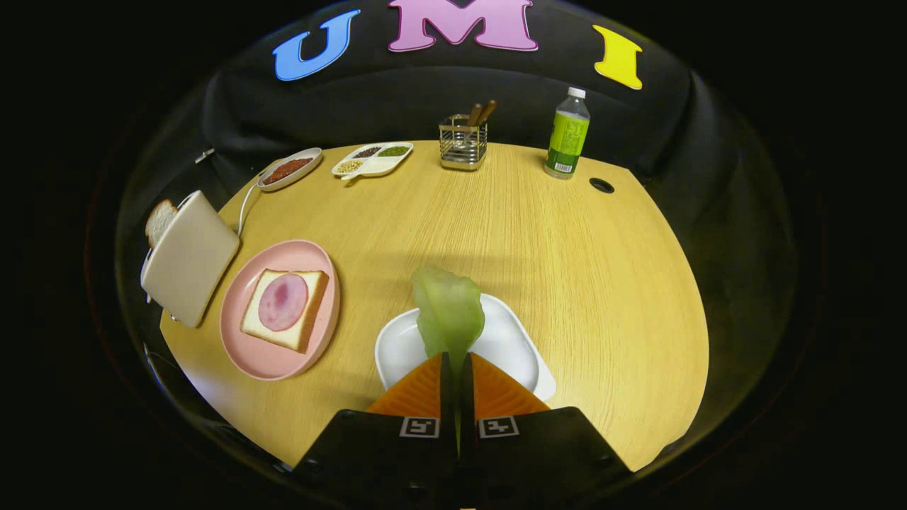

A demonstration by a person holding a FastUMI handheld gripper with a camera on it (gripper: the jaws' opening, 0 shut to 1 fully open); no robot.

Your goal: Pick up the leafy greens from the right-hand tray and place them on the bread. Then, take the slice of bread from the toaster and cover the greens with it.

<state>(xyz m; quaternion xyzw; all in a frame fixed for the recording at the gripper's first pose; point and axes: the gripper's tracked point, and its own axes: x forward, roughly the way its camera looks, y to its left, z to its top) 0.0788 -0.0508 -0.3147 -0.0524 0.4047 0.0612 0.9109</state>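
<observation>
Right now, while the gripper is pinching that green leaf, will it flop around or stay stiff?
The lettuce leaf probably bends easily: it looks thin and see-through, with a wavy edge. Yet it stands up above the gripper, which is shut on its lower end, over the white tray, so it likely has some spring. It seems very light and may tear if squeezed hard.

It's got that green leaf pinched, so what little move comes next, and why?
Probably carry it over to the pink plate. The gripper is shut on the lettuce leaf, which stands up above the white tray, while the bread with ham lies uncovered on that plate, beside the toaster.
</observation>
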